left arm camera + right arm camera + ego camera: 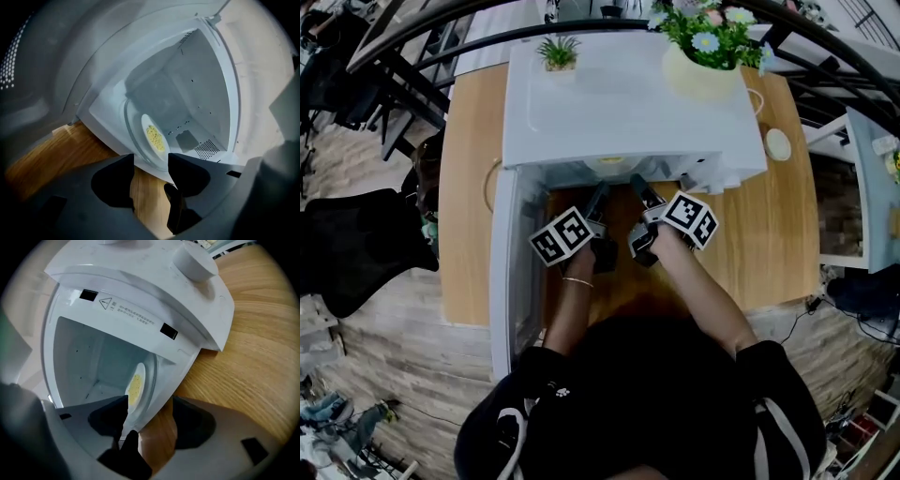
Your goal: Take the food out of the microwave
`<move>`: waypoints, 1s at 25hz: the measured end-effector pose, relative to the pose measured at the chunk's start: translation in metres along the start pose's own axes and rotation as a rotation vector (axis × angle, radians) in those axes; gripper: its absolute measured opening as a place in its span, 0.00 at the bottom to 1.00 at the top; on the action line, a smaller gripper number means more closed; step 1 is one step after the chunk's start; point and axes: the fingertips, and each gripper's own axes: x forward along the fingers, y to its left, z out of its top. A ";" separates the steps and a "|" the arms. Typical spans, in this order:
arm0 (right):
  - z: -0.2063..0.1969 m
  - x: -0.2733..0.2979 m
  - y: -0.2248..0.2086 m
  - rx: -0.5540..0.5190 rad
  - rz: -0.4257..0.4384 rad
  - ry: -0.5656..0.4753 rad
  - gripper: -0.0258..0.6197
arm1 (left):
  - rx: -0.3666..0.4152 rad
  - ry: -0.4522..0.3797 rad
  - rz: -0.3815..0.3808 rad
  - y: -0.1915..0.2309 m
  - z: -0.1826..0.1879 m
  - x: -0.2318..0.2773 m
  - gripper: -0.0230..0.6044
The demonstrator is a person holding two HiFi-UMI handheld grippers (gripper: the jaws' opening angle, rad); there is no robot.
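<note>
The white microwave point(619, 103) stands on a wooden table point(769, 244) with its door point(504, 272) swung open to the left. Inside, on the glass turntable point(133, 136), lies a white plate of yellow food point(154, 137), which the right gripper view shows edge-on as the plate of yellow food point(135, 386). My left gripper point(599, 199) and right gripper point(639, 190) are side by side just in front of the opening. The left gripper point(151, 171) is open and holds nothing. The right gripper point(149, 420) is also open and holds nothing. Both are short of the plate.
On top of the microwave stand a small potted plant point(559, 52) and a yellow vase of flowers point(703, 66). A white round object point(778, 144) lies on the table at the right. A black chair point(356, 244) is on the floor to the left.
</note>
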 end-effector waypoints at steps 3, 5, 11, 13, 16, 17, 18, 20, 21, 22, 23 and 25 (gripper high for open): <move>-0.002 0.012 -0.007 0.101 -0.017 -0.008 0.49 | -0.011 0.000 0.006 0.005 0.001 0.000 0.36; -0.002 0.019 -0.008 0.149 -0.023 -0.021 0.50 | -0.018 0.002 0.005 0.006 0.001 0.001 0.36; -0.001 0.033 -0.012 0.166 -0.065 -0.043 0.49 | -0.040 0.006 -0.002 0.009 0.001 0.001 0.36; -0.001 0.036 -0.015 0.184 -0.067 -0.046 0.50 | -0.042 0.006 -0.002 0.009 0.001 0.000 0.36; 0.001 0.038 -0.015 0.192 -0.055 -0.051 0.49 | -0.041 0.012 0.000 0.009 -0.001 -0.001 0.36; 0.001 0.038 -0.014 0.192 -0.051 -0.053 0.47 | -0.041 0.014 0.001 0.009 -0.002 -0.001 0.36; 0.001 0.038 -0.013 0.191 -0.048 -0.054 0.46 | -0.041 0.016 0.001 0.009 -0.002 -0.001 0.36; -0.001 0.037 -0.012 0.185 -0.049 -0.049 0.45 | -0.040 0.017 0.001 0.008 -0.003 -0.001 0.36; -0.002 0.036 -0.012 0.180 -0.050 -0.041 0.45 | -0.041 0.017 0.000 0.007 -0.003 -0.001 0.36; -0.003 0.035 -0.011 0.175 -0.050 -0.031 0.45 | -0.043 0.016 -0.002 0.006 -0.003 -0.001 0.36; -0.003 0.033 -0.011 0.170 -0.050 -0.022 0.44 | -0.047 0.016 -0.004 0.006 -0.004 -0.001 0.36; -0.005 0.031 -0.011 0.165 -0.051 -0.009 0.43 | -0.054 0.020 -0.007 0.004 -0.006 0.000 0.36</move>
